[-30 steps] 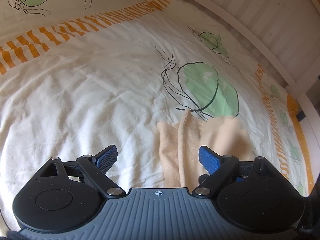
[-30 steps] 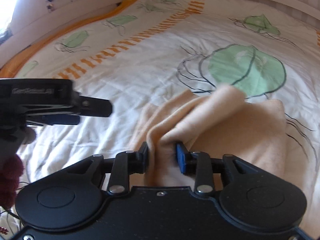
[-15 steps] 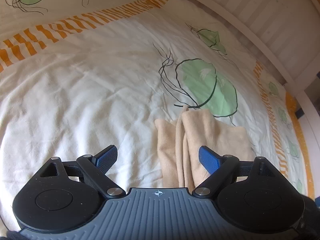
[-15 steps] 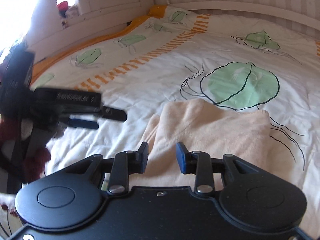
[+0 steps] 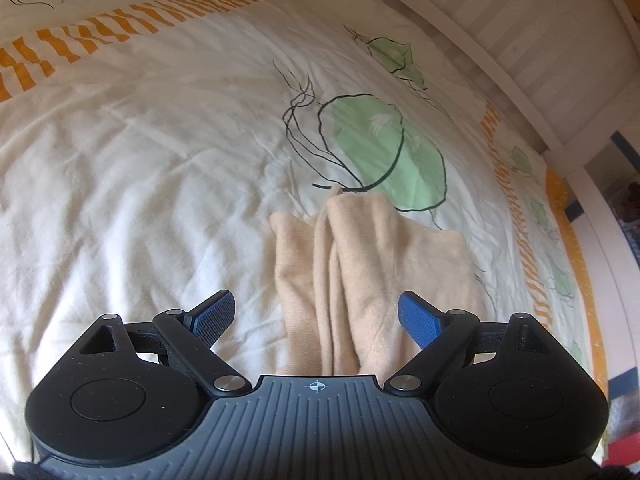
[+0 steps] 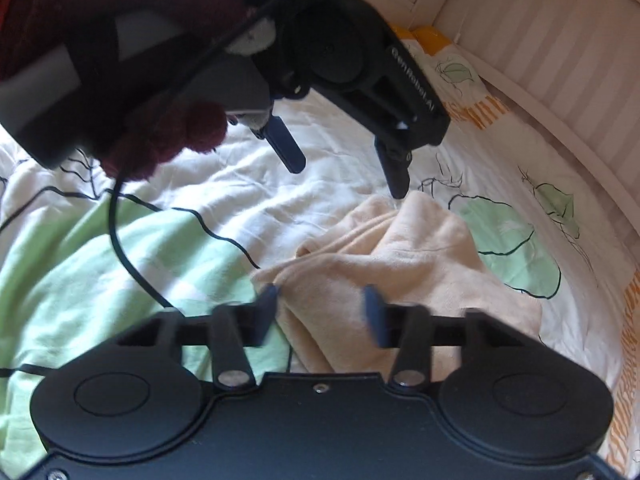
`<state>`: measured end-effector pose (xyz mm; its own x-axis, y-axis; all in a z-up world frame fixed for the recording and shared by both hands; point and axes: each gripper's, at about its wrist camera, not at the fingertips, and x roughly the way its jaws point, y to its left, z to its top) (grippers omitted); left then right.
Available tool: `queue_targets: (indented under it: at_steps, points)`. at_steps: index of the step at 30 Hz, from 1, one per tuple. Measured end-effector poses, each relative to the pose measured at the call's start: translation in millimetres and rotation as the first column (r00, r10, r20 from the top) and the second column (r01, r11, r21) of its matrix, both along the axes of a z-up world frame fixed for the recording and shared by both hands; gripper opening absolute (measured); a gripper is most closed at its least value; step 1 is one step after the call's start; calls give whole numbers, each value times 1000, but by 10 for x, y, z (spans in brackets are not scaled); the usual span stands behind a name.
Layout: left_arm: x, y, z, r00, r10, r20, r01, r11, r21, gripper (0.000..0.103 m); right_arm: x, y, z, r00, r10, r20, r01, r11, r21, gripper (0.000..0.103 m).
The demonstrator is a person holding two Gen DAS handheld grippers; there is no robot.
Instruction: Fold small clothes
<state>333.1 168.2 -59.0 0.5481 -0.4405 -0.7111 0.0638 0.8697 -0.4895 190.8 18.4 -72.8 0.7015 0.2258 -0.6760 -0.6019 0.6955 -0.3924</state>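
Note:
A small beige knit garment (image 5: 376, 264) lies bunched in long folds on the bed. It also shows in the right wrist view (image 6: 404, 264). My left gripper (image 5: 316, 314) is open and empty, hovering just above the garment's near end with its blue pads either side of the folds. In the right wrist view the left gripper (image 6: 348, 180) hangs over the garment's far corner, one fingertip (image 6: 400, 190) close to the cloth. My right gripper (image 6: 322, 308) is open and empty at the garment's near edge.
The bed is covered by a cream duvet (image 5: 140, 168) with green leaf prints and orange striped bands. A white slatted bed rail (image 5: 520, 52) runs along the far side. A black cable (image 6: 128, 256) hangs from the left gripper. The person's maroon sleeve (image 6: 160, 136) is at the upper left.
My right gripper let go of the beige garment, opened wider and swung round to its other side. The garment dropped flat onto the bed. My left gripper stayed open and drifted slightly.

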Motion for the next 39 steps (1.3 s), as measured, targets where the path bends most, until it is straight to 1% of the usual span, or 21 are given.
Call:
queue_targets:
  at_steps: [1, 2, 5, 8, 11, 13, 14, 19, 22, 23, 25, 27, 28, 29, 30, 31, 33, 35, 36, 37, 39]
  points:
    - [5, -7, -9, 1000, -5, -4, 5, 1000, -10, 90, 33, -22, -9, 1000, -15, -4, 15, 1000, -3, 17]
    - [9, -13, -22, 1000, -8, -9, 8, 1000, -24, 90, 59, -66, 4, 999, -35, -7, 35, 999, 14, 10]
    - [47, -34, -56, 999, -21, -26, 19, 996, -82, 90, 74, -317, 170, 993, -120, -2, 118, 978, 172, 10]
    - [105, -68, -111, 998, -38, -47, 30, 986, -161, 91, 59, -494, 311, 985, -172, 12, 164, 954, 250, 10]
    - [149, -119, -202, 995, -56, -85, 36, 973, -228, 93, 90, -667, 386, 974, -224, -27, 220, 915, 338, 10]
    - [170, -170, -267, 992, -70, -102, 42, 966, -253, 95, 98, -721, 393, 970, -236, -51, 238, 898, 369, 10]
    - [184, -198, -295, 991, -75, -107, 45, 965, -260, 96, 92, -727, 391, 970, -236, -57, 239, 895, 377, 10]
    - [267, -334, -375, 989, -103, -108, 68, 955, -289, 97, 54, -677, 343, 976, -208, -63, 216, 904, 368, 10]
    - [279, -385, -371, 988, -105, -114, 70, 959, -275, 97, 36, -665, 318, 977, -200, -68, 211, 903, 374, 10]
    - [267, -382, -353, 988, -103, -114, 70, 962, -264, 97, 33, -664, 316, 977, -201, -66, 211, 902, 376, 10]
    - [253, -354, -265, 991, -79, -111, 55, 977, -204, 97, 40, -682, 317, 976, -208, -67, 217, 896, 387, 10]
    - [209, -302, -121, 998, -43, -50, 37, 993, -116, 97, 49, -724, 322, 973, -218, -69, 227, 887, 401, 10]
    - [183, -278, -57, 999, -31, -28, 28, 996, -87, 97, 58, -747, 328, 972, -224, -68, 232, 883, 407, 10]
    - [157, -253, -15, 1000, -25, -12, 23, 996, -86, 97, 62, -766, 332, 971, -230, -67, 237, 879, 414, 10]
    - [138, -228, 8, 1000, -30, -9, 29, 993, -112, 97, 70, -784, 331, 970, -235, -69, 242, 874, 421, 10]
    - [135, -221, -3, 999, -49, -23, 45, 988, -150, 97, 78, -799, 332, 969, -238, -72, 246, 870, 426, 10]
    - [164, -247, -110, 992, -102, -80, 80, 967, -240, 97, 80, -822, 335, 967, -245, -74, 253, 864, 435, 10]
    - [221, -326, -266, 980, -141, -140, 91, 945, -316, 97, 77, -818, 338, 967, -243, -74, 251, 865, 435, 10]
    - [264, -371, -334, 974, -153, -165, 92, 940, -330, 97, 85, -811, 331, 968, -238, -77, 247, 865, 436, 10]
    - [304, -416, -375, 972, -153, -179, 89, 942, -322, 97, 82, -805, 332, 969, -233, -78, 243, 866, 436, 10]
    - [360, -497, -407, 975, -147, -169, 96, 955, -282, 97, 70, -789, 330, 972, -224, -77, 235, 870, 432, 10]
